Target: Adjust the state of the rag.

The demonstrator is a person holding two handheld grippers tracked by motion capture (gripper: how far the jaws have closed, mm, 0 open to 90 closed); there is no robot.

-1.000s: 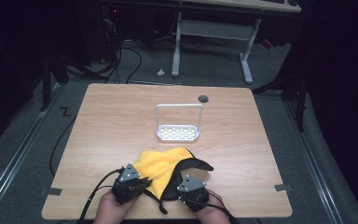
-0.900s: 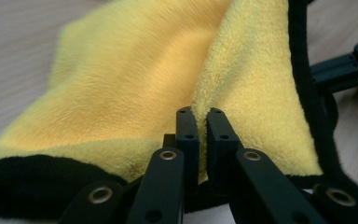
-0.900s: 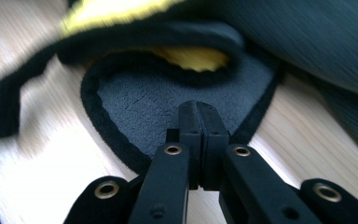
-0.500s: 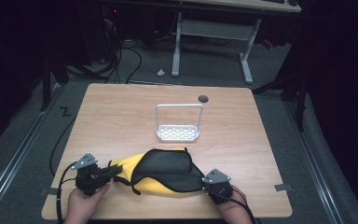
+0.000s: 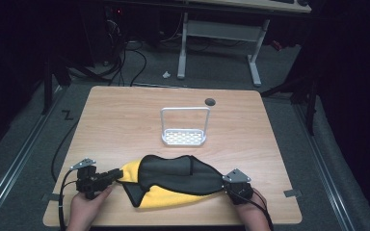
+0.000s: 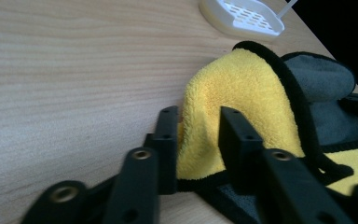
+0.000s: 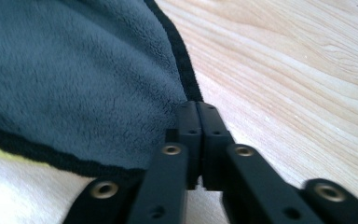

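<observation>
Along the near edge of the bench, a two-sided cloth is lying stretched sideways, its long axis running parallel to that edge from the left gripper to the right gripper. The left gripper is sitting near the near-left corner with its jaws having just been opening: in the left gripper view its jaws are standing apart with the yellow end of the cloth bulging loosely between them, and the pads appear to be no longer pressing on it. The right gripper, nearer the near-right corner, is keeping its jaws pressed together on the other end; in the right gripper view they are pinching the black-bound edge of the grey side, with only a thin fold between them. So the cloth is lying straight ahead of each pair of jaws, and both hands are equally close to their own end; any coming move seems to turn on the right grip, which is the only one holding. The cloth is soft, deep-piled microfibre, bright yellow on one face and charcoal grey on the other, with a black stitched hem, and it is lying partly folded over so both colours are showing. The bench is pale wood-grain laminate, smooth and matt. Toward the middle of the bench, well apart from the cloth, a small white perforated rack with a tall wire loop is standing.
</observation>
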